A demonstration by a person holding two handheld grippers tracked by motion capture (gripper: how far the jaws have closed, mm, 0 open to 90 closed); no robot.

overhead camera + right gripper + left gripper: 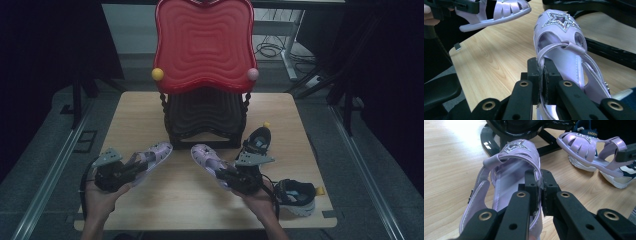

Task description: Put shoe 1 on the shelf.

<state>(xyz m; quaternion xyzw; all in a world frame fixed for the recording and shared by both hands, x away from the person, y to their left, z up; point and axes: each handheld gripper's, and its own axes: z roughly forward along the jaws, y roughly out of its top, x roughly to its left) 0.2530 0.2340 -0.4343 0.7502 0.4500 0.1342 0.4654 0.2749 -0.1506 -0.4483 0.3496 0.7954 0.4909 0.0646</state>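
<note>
You had each tool clamped on a heel, left tool [131, 167] on the left sandal [152, 155] and right tool [226, 176] on the right sandal [207, 157], toes toward 12 o'clock

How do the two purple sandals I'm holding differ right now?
The left sandal is in the left claw and points up-right in the high view; the right sandal is in the right claw and points up-left. Both are lilac, star-trimmed and gripped by a side edge.
</note>
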